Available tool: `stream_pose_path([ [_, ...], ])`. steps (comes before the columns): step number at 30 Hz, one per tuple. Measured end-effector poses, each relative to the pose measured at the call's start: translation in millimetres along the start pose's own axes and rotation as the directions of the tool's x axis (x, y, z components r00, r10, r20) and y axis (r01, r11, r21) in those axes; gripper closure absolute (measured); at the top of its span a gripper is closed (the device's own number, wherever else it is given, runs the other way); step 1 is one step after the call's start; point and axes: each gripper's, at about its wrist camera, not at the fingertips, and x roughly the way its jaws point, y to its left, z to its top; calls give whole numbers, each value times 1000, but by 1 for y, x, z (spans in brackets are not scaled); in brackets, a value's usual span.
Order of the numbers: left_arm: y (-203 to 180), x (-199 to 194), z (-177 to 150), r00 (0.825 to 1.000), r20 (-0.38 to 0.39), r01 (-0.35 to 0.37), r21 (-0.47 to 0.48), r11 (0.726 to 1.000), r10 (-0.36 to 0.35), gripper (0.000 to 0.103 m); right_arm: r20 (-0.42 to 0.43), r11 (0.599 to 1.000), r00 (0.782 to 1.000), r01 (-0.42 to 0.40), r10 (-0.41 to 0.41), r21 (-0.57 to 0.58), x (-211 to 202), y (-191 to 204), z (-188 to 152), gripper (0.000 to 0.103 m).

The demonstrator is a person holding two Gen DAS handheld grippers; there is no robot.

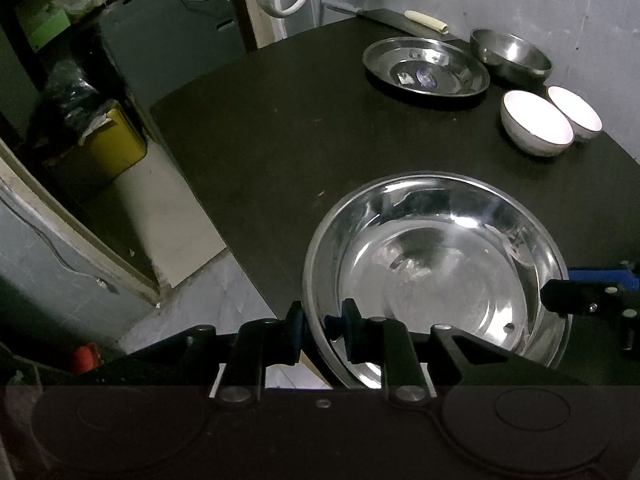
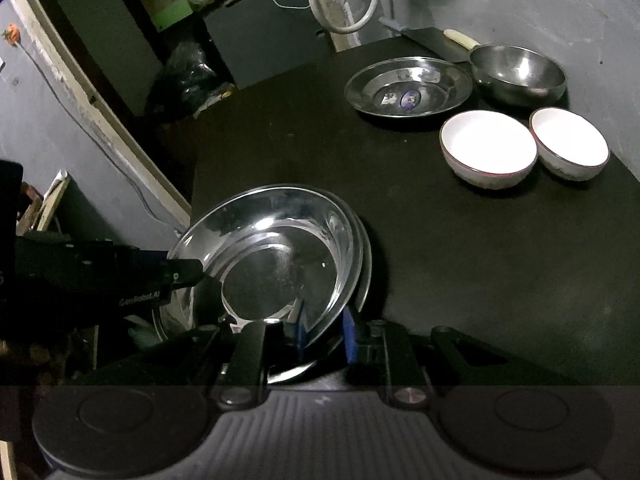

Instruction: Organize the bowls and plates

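A large steel plate [image 1: 436,264] lies at the near left corner of the dark table [image 1: 260,140]. In the right wrist view it [image 2: 280,248] sits tilted on a second steel plate [image 2: 367,268] below it. My left gripper [image 1: 322,330] straddles the plate's left rim with its pads slightly apart from the metal. My right gripper [image 2: 324,334] is shut on the near rim of the top plate; its finger [image 1: 580,296] shows at the plate's right side in the left wrist view. A left finger [image 2: 184,272] lies over the far rim.
At the back stand a smaller steel plate [image 2: 408,86], a steel bowl [image 2: 518,74] and two white bowls [image 2: 488,148] [image 2: 570,142]. A knife with a cream handle [image 1: 424,20] lies by the wall. The table's left edge drops to the floor beside a yellow bin [image 1: 116,144].
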Motion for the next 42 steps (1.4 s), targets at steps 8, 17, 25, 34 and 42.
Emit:
stream_pose_path([
  [8, -3, 8, -1, 1000, -16, -3, 0, 1000, 3, 79, 5, 999, 999, 33, -33, -39, 1, 5, 0, 81],
  [17, 3, 9, 2, 1000, -15, 4, -31, 1000, -4, 72, 2, 999, 1000, 23, -23, -36, 3, 1, 1, 72],
  [25, 20, 1, 14, 998, 53, -8, -114, 993, 14, 10, 38, 1000, 999, 31, -31, 6, -1, -14, 7, 26],
  [34, 45, 12, 69, 961, 236, 215, -312, 925, -144, 1, 179, 990, 984, -3, -23, 141, -14, -61, 44, 3],
  [42, 37, 69, 145, 943, 285, 283, -401, 872, -175, 1, 249, 984, 965, 34, -78, 176, 11, -101, 98, 2],
])
